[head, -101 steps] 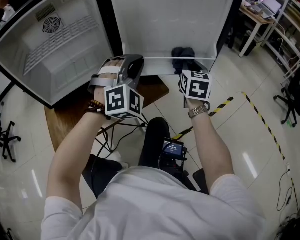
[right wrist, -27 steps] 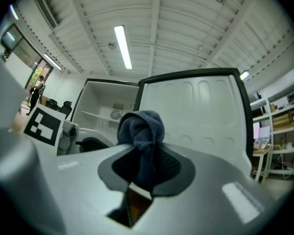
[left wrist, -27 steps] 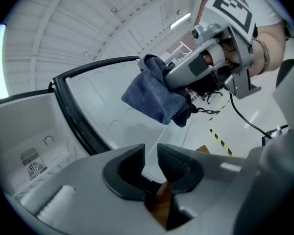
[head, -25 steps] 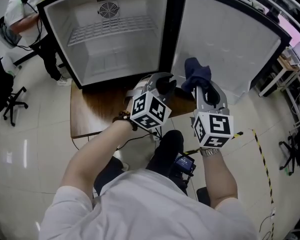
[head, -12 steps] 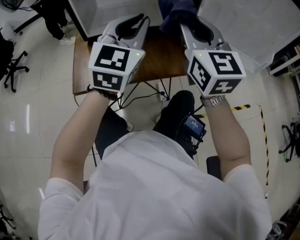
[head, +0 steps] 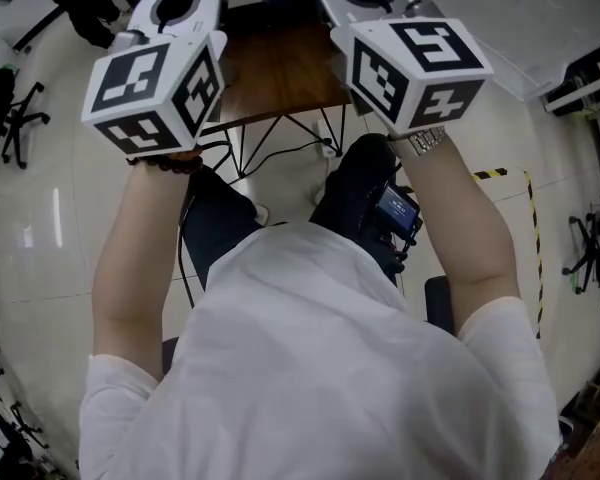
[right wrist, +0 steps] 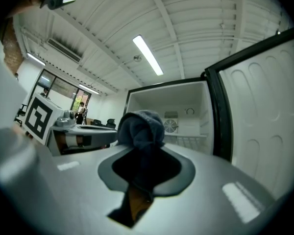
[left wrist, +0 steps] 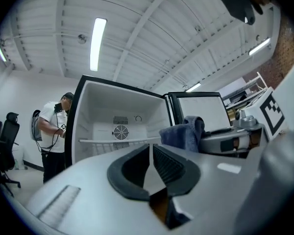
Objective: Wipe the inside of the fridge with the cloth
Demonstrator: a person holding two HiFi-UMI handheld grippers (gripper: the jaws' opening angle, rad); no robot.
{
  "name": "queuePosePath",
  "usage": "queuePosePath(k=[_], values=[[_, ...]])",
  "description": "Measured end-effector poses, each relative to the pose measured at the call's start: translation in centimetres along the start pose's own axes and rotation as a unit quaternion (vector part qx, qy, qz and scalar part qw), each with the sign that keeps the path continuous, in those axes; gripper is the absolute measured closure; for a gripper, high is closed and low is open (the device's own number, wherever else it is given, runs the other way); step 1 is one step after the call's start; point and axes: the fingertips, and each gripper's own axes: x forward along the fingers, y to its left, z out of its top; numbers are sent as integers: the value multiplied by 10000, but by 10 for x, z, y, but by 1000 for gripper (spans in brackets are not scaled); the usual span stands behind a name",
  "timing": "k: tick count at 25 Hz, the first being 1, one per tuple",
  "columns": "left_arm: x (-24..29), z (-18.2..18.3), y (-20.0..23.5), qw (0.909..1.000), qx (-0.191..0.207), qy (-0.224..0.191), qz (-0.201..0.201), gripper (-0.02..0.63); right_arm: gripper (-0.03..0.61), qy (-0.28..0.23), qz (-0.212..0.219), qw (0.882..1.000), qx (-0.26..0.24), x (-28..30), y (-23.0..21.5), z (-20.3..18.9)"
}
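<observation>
In the left gripper view the open fridge [left wrist: 118, 110] stands ahead at jaw level, its white door [left wrist: 204, 110] swung out to the right. My right gripper [right wrist: 145, 155] is shut on the dark blue cloth [right wrist: 140, 125], which bunches up over its tips and faces the fridge's inside [right wrist: 182, 112]. My left gripper [left wrist: 150, 149] holds nothing. Its jaws have just been closing and now meet at the tips. It is beside the right gripper [left wrist: 226, 140], to its left, with the cloth [left wrist: 184, 133] between. In the head view only the two marker cubes [head: 156, 86] show; the fingertips are cut off at the top.
A wire shelf [left wrist: 116, 141] crosses the fridge above a round fan [left wrist: 120, 131] on the back wall. A person in a white shirt [left wrist: 51, 127] stands left of the fridge, near an office chair [left wrist: 2, 142]. A small wooden table [head: 280, 66] lies below my grippers.
Both grippers have risen and moved forward toward the fridge, the cloth still in the right one. The fridge has slipped out of the top of the head view. The left gripper has rolled.
</observation>
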Motion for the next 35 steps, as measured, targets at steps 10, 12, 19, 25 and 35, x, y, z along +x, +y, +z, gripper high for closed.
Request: queuePosePath(k=[10,12,19,25,35], values=[[2,-22,0,9995,-75,93,284,603,515,-23,-20,9997,233,6,1,-17],[4,-25,1,9994,-78,107,307,608,515,-12,-45,9996,284,8,-2,-22],[-1,-40,3,9993,-96,246,259,609,515,111,-231,9987,450,0,-7,-48],[-1,-43,-1,9995,-46,243,203,609,517,80,-272,9986,451,-2,-4,-54],[-6,-48,-3,9994,51,259,210,609,517,113,-229,9988,408,0,4,-57]])
